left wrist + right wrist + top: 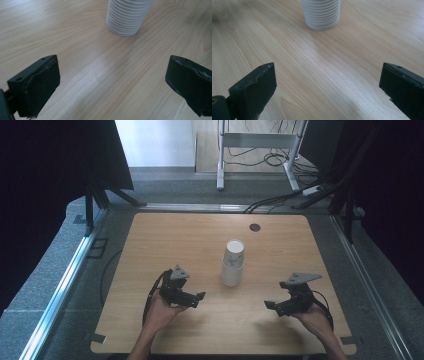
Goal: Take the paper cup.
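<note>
One stack of white paper cups [233,262] stands upside down near the middle of the wooden table [160,235], a little right of centre. The stack is a single column; its nested rims show as many close ridges in both gripper views, too many and too fine to count with certainty.

Two hand-held grippers are at the near side of the table, one on either side of the stack and both well apart from it. The left gripper [199,298] sits in the person's left hand [161,309], near and left of the cups, its jaws pointing right toward them. In the left gripper view its two black jaws stand wide apart with bare wood between them, and the ridged base of the cup stack [127,17] rises at the top of the frame. The right gripper [269,305] is held in the right hand [315,317], near and right of the cups, jaws pointing left. Its jaws are likewise spread wide and hold nothing, with the stack [321,13] ahead of them.

The table is pale wood with rounded corners and one dark round grommet [255,227] near the far edge. It stands on grey carpet [45,275]. Black curtains [50,160] hang at left and right, and beyond the far edge a white metal frame [257,142] stands among loose black cables [275,200].
</note>
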`<action>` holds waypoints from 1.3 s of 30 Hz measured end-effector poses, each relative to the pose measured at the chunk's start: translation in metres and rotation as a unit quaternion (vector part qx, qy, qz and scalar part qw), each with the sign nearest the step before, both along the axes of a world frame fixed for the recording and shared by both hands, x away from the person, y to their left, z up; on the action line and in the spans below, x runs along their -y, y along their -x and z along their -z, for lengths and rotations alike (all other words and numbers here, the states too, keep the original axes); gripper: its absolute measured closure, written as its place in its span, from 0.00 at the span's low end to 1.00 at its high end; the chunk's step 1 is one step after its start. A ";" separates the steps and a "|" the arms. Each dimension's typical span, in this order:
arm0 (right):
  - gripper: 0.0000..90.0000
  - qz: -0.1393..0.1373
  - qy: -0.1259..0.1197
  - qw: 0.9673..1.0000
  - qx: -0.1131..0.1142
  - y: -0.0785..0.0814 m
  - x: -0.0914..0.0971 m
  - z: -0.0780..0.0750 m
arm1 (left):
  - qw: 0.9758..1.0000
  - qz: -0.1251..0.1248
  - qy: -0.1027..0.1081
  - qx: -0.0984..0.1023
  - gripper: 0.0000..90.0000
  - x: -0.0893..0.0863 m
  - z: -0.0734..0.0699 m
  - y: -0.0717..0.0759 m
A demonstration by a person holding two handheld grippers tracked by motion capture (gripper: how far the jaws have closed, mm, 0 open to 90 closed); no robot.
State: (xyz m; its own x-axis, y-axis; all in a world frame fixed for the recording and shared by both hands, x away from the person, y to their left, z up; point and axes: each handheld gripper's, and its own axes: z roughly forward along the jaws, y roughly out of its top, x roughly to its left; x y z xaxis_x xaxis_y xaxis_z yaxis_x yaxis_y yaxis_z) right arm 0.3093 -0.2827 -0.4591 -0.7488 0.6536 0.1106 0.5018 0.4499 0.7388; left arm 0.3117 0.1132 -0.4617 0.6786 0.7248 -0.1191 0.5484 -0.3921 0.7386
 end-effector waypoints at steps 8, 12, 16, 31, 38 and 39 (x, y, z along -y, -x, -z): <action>0.00 -0.008 -0.007 1.000 0.001 -0.006 -0.003 -0.007 | 1.000 0.014 0.009 -0.003 0.00 0.005 -0.002 -0.011; 0.00 -0.011 -0.010 1.000 0.004 -0.010 -0.005 -0.011 | 1.000 0.024 0.006 0.001 0.00 0.011 -0.005 -0.017; 0.00 -0.014 -0.010 1.000 0.007 -0.013 -0.007 -0.014 | 1.000 0.026 0.005 0.004 0.00 0.014 -0.007 -0.021; 0.00 -0.019 -0.018 1.000 0.007 -0.026 -0.015 -0.025 | 0.999 0.042 -0.009 0.017 0.02 0.033 -0.014 -0.038; 0.00 -0.021 -0.023 0.999 0.008 -0.034 -0.021 -0.030 | 0.999 0.048 -0.012 0.022 0.04 0.043 -0.015 -0.046; 0.00 -0.021 -0.023 0.999 0.007 -0.036 -0.021 -0.031 | 0.998 0.049 -0.014 0.023 0.04 0.045 -0.016 -0.047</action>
State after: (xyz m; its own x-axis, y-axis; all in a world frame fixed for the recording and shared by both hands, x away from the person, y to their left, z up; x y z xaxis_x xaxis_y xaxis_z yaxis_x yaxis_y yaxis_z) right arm 0.3448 -0.2614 -0.4284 -0.7774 0.6157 0.1286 0.4722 0.4362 0.7660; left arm 0.3588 0.0683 -0.4462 0.7505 0.6575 -0.0668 0.4718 -0.4622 0.7509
